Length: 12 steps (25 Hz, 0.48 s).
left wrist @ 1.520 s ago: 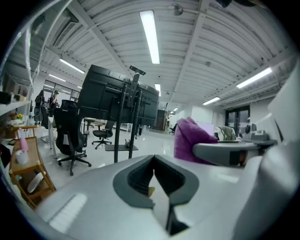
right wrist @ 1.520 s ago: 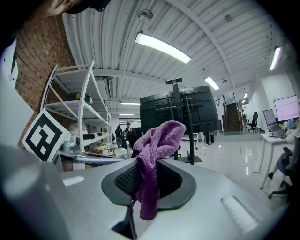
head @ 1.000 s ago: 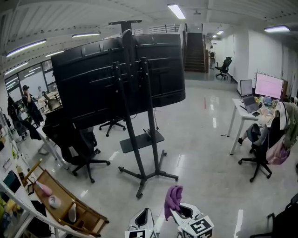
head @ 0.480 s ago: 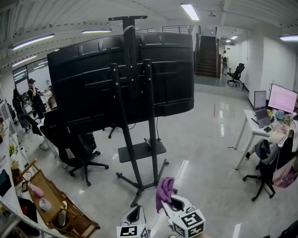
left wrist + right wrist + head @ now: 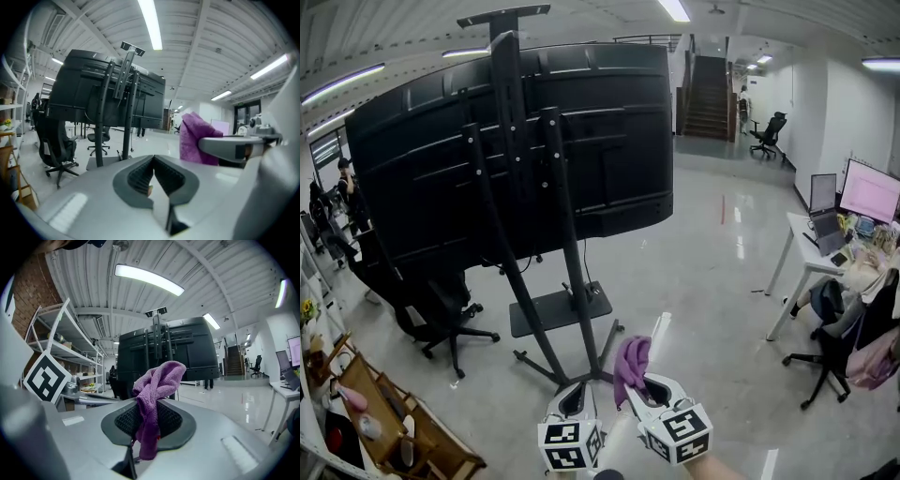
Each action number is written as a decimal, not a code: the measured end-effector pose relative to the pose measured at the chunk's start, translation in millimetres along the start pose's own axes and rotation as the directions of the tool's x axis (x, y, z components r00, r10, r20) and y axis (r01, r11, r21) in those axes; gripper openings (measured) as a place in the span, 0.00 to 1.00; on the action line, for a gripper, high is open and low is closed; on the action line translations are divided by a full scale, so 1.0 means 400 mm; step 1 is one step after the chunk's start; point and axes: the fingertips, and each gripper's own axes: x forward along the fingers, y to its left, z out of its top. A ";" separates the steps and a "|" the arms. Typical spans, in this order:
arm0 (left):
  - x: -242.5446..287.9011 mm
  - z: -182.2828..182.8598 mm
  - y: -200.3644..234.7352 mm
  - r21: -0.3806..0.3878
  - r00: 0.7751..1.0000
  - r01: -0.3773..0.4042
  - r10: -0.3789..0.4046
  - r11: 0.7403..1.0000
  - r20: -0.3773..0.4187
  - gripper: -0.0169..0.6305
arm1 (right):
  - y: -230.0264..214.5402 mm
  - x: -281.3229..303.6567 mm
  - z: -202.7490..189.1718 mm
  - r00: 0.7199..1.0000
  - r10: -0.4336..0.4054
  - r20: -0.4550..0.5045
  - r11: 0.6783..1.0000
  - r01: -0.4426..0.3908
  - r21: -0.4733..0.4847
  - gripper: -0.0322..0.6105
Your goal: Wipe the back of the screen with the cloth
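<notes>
A large black screen (image 5: 516,150) shows its back to me, mounted on a black wheeled stand (image 5: 546,309); it also appears in the left gripper view (image 5: 108,96) and the right gripper view (image 5: 168,350). My right gripper (image 5: 639,382) is shut on a purple cloth (image 5: 631,362), which bunches up out of the jaws (image 5: 154,394). The left gripper (image 5: 575,396) hangs beside it, shut and empty (image 5: 152,180). Both sit low in the head view, well short of the screen. The cloth also shows in the left gripper view (image 5: 197,140).
A black office chair (image 5: 431,309) stands left of the stand. A wooden rack with bottles (image 5: 366,422) is at the lower left. A white desk with monitors (image 5: 848,211) and a chair draped with clothes (image 5: 862,328) lie to the right. People (image 5: 328,211) stand at far left.
The view has closed in on the screen, which now fills more of the frame and sits further left. Both grippers stay low in front, the right still holding the cloth.
</notes>
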 end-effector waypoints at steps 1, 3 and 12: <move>0.040 0.014 -0.013 -0.002 1.000 0.019 -0.019 1.000 -0.004 0.04 | -0.037 0.016 0.005 1.000 -0.015 0.000 1.000 0.015 -0.001 0.16; 0.125 0.046 -0.035 0.004 0.999 0.047 -0.047 0.999 -0.006 0.04 | -0.116 0.055 0.020 0.999 -0.047 0.001 0.999 0.047 -0.001 0.16; 0.503 0.178 -0.105 0.046 0.996 0.094 -0.094 0.995 -0.003 0.04 | -0.438 0.228 0.087 0.986 -0.166 0.019 0.986 0.166 0.003 0.16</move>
